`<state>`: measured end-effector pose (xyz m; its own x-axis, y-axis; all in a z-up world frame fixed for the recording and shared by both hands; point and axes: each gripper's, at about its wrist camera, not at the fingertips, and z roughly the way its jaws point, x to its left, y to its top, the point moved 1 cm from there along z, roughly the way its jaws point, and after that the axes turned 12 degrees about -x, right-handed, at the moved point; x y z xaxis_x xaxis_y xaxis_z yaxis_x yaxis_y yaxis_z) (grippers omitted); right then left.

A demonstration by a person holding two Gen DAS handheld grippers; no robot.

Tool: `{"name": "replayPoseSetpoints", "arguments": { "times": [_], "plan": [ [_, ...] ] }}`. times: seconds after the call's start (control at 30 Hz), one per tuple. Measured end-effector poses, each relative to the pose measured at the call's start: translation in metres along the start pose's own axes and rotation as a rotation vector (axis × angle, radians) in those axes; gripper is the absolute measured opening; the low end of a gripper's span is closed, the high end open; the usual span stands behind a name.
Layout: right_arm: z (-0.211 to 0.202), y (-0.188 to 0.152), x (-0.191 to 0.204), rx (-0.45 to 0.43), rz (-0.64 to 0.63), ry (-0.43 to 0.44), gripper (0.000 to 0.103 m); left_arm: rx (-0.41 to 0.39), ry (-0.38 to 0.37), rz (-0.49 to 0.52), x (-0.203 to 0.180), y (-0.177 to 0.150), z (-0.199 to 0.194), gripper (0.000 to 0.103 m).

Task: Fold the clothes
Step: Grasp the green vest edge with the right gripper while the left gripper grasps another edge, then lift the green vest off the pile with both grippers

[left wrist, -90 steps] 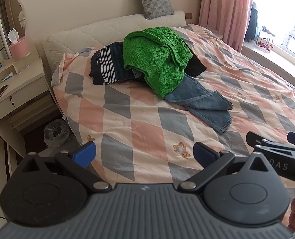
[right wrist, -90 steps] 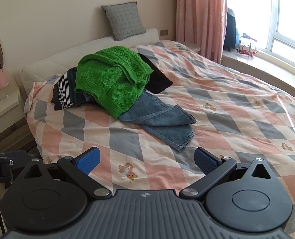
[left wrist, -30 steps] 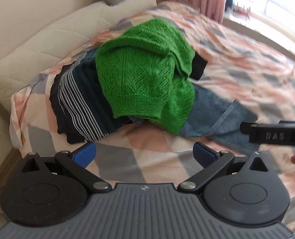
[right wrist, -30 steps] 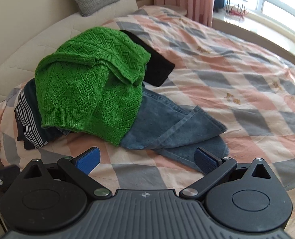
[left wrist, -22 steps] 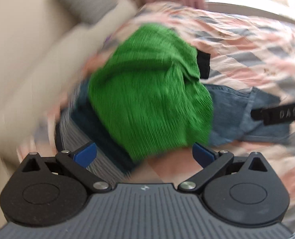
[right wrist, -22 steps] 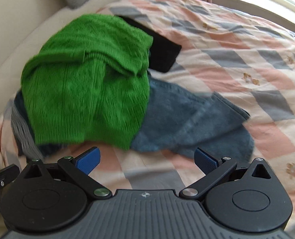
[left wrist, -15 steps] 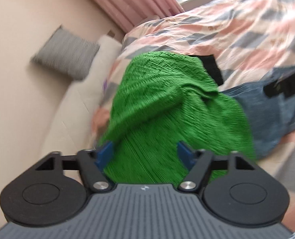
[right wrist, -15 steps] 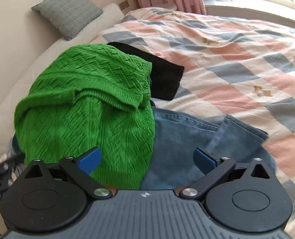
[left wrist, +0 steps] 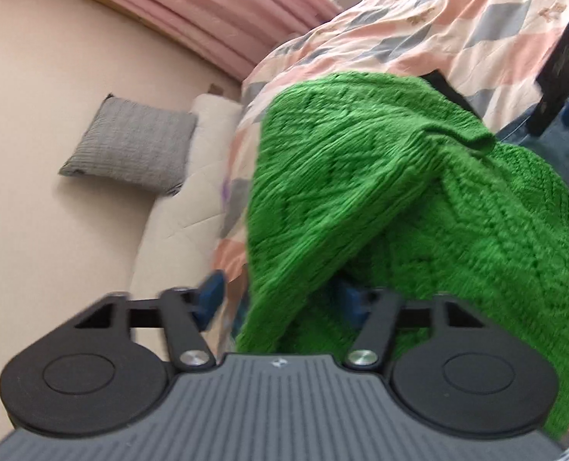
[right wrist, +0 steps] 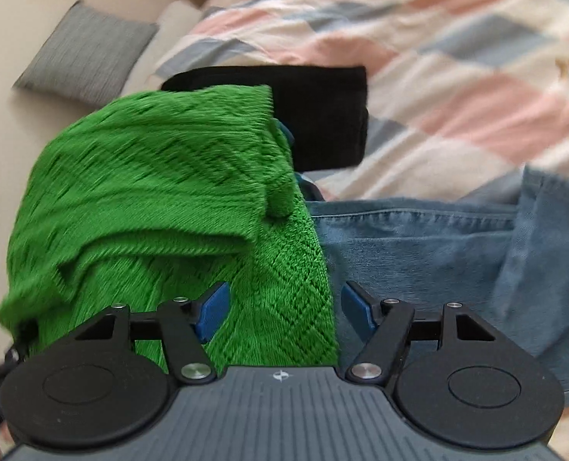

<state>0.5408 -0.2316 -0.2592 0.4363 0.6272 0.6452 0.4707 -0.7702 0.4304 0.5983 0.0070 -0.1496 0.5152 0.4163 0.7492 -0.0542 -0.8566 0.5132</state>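
We look across a bed (right wrist: 457, 88) with a quilt of pink, grey and cream diamonds. A green sweater (left wrist: 419, 199) is heaped on it, with a black garment (right wrist: 323, 115) just behind and blue jeans (right wrist: 438, 246) beside and partly under its edge. Beyond the sweater, a grey cushion (left wrist: 130, 150) leans on the cream wall above the padded headboard (left wrist: 180, 238), and pink curtains (left wrist: 207, 11) hang further along. Our left gripper (left wrist: 280, 299) is closing on a fold of the sweater, not yet clenched. Our right gripper (right wrist: 284, 307) is closing with the sweater's hem between its jaws, not pinched.
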Motion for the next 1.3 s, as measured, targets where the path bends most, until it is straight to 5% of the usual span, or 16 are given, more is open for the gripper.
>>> {"name": "replayPoseSetpoints", "arguments": {
  "times": [0.03, 0.17, 0.3, 0.37, 0.4, 0.47, 0.5, 0.57, 0.67, 1.0, 1.3],
  "plan": [
    [0.008, -0.001, -0.004, 0.008, -0.002, -0.014, 0.067, -0.006, -0.010, -0.027, 0.004, 0.000, 0.003, 0.022],
    [0.038, -0.006, -0.010, 0.042, -0.085, -0.024, 0.035, 0.003, -0.025, -0.195, 0.029, -0.004, 0.012, 0.022],
    [0.062, -0.008, -0.019, 0.044, -0.078, 0.006, 0.036, 0.026, -0.026, -0.295, 0.043, -0.011, 0.020, 0.048],
    [0.069, -0.008, -0.019, 0.029, -0.092, 0.003, 0.045, 0.035, -0.028, -0.329, 0.048, -0.016, 0.024, 0.060],
    [0.073, -0.008, -0.020, 0.031, -0.082, 0.015, 0.050, 0.045, -0.048, -0.364, 0.052, -0.018, 0.027, 0.057],
    [0.080, -0.008, -0.021, 0.039, -0.055, 0.029, 0.053, 0.067, -0.126, -0.472, 0.060, -0.022, 0.032, 0.023],
    [0.082, -0.007, -0.021, 0.046, -0.039, 0.047, 0.052, 0.074, -0.148, -0.504, 0.062, -0.021, 0.034, 0.018],
    [0.086, -0.005, -0.020, 0.083, 0.017, 0.103, 0.007, 0.076, -0.151, -0.499, 0.064, -0.015, 0.029, 0.012],
    [0.069, -0.001, -0.018, 0.085, 0.098, 0.170, 0.007, 0.069, -0.164, -0.525, 0.074, -0.003, 0.016, 0.009],
    [-0.113, 0.019, -0.031, -0.123, 0.228, 0.327, 0.006, -0.036, -0.298, -0.789, 0.116, 0.059, -0.062, 0.006],
    [-0.336, 0.009, -0.084, -0.339, 0.271, 0.321, 0.006, -0.084, -0.542, -0.808, 0.013, 0.133, -0.164, 0.006]
  ]
}}
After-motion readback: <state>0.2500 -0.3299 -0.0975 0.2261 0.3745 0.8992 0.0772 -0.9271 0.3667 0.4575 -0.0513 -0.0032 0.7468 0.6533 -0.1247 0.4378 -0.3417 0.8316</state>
